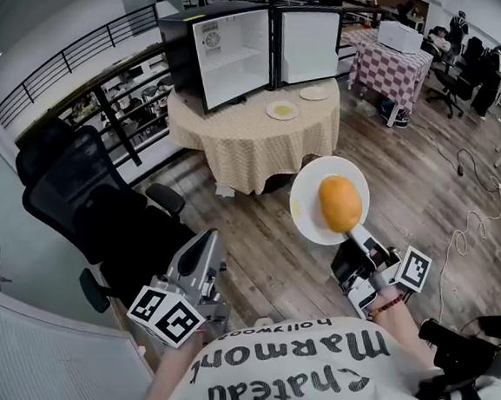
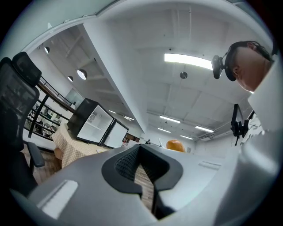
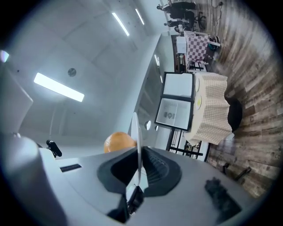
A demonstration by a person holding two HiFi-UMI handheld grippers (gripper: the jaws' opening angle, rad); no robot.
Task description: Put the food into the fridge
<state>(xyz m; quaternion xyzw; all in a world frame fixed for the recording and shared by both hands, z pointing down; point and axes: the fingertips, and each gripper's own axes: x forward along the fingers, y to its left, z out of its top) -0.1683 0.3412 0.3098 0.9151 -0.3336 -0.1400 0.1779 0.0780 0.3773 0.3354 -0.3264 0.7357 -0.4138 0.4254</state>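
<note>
Open office, wood-plank floor (image 1: 265,267), a railing (image 1: 64,59) along the far left side. Ahead of me stood a round surface (image 1: 246,147) under a beige checked cloth, and on it a black fridge (image 1: 220,54) with its door (image 1: 311,46) swung wide and the white inside bare on the shelves I could see. Two small plates (image 1: 282,109) lay on the cloth just in front of the fridge, near each other. A black office chair (image 1: 104,216) sat to my left, and a second table (image 1: 387,65) with a dark checked cloth stood further off to the right. My right gripper (image 1: 355,232) was clamped on the near rim of a white plate (image 1: 305,200); in the right gripper view the plate ran edge-on between the jaws. On that plate lay the food (image 1: 340,203), a rounded orange-yellow piece, carried in the air over the floor and well apart from the fridge. My left gripper (image 1: 209,242) was held low beside the chair, its jaws a little apart with nothing between them, only a strip of floor showing through the gap.
</note>
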